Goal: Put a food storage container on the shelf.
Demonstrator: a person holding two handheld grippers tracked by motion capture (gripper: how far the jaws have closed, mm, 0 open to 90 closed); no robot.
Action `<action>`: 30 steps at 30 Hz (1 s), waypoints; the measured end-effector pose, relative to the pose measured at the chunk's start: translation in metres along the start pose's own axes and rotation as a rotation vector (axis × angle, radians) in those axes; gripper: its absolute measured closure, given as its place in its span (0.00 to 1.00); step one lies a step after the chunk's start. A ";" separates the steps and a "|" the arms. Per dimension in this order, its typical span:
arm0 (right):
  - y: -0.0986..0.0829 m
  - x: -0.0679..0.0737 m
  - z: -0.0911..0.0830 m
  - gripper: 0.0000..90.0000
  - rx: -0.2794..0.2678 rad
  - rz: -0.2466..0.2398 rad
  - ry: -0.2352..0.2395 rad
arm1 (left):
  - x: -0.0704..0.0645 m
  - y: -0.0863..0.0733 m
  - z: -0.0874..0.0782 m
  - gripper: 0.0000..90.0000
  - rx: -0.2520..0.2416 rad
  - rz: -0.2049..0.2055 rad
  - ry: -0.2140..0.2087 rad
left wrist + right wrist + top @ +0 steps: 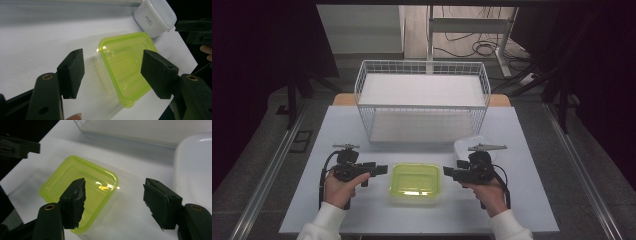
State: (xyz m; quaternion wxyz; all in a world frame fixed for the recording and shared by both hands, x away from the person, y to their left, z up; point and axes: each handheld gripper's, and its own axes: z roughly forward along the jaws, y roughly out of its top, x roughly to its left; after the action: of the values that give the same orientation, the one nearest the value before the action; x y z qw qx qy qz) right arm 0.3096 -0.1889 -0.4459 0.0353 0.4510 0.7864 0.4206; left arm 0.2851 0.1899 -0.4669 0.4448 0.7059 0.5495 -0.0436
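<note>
We hold the left gripper and right gripper with jaws apart, empty, flanking the green container near the table's front edge; each sits about equally near.

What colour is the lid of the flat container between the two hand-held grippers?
The lid is translucent yellow-green. The left gripper view shows it best.

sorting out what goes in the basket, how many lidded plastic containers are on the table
2. The green-lidded container lies between the two grippers, near the table's front edge. The white container stands behind the right gripper, partly hidden by it. The wire basket looks empty.
</note>
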 end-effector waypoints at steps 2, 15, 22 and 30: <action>0.000 0.002 0.007 0.40 0.004 0.022 0.032 | 0.005 -0.001 0.004 0.40 0.014 -0.010 -0.019; -0.020 -0.007 0.025 0.47 0.075 0.092 0.093 | 0.017 -0.008 0.030 0.48 0.087 -0.064 -0.099; -0.026 -0.010 0.035 0.51 0.098 0.142 0.111 | 0.019 -0.011 0.036 0.49 0.093 -0.077 -0.111; -0.030 -0.011 0.049 0.58 0.103 0.197 0.121 | 0.029 -0.015 0.045 0.55 0.114 -0.117 -0.165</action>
State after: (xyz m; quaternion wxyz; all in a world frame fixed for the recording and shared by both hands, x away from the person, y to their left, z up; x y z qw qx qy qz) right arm 0.3173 -0.1735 -0.5014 -0.0769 0.5012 0.7596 0.4073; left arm 0.3035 0.1810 -0.5184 0.4441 0.6909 0.5480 -0.1586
